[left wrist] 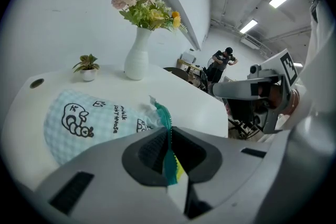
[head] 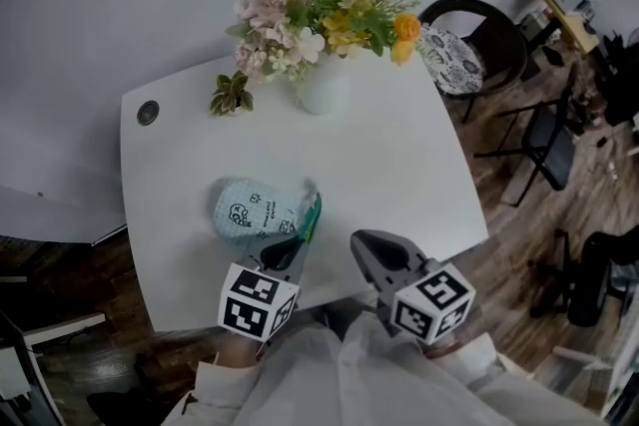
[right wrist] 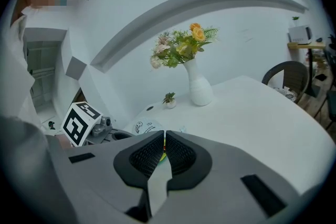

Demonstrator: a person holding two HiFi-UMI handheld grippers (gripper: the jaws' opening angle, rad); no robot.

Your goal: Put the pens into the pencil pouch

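Your left gripper (head: pixel 297 236) (left wrist: pixel 169 149) pinches teal zipper edge (left wrist: pixel 164 118) of pencil pouch (head: pixel 250 208) (left wrist: pixel 89 118), pads pressed on fabric. Pouch lies on white table (head: pixel 399 165), near-left part. Yellow-green sliver (left wrist: pixel 177 168) beside zipper at jaws: cannot tell what. Your right gripper (head: pixel 361 242) (right wrist: pixel 164 147), just right of left one, over near table edge: jaws pressed together, empty. Flower vase (head: pixel 321 90) at far side.

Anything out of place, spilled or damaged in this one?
Nothing is spilled or damaged. One oddity: no loose pens show on the table. The pencil pouch lies flat, and its teal zipper edge is pinched between the fingers of the left gripper.
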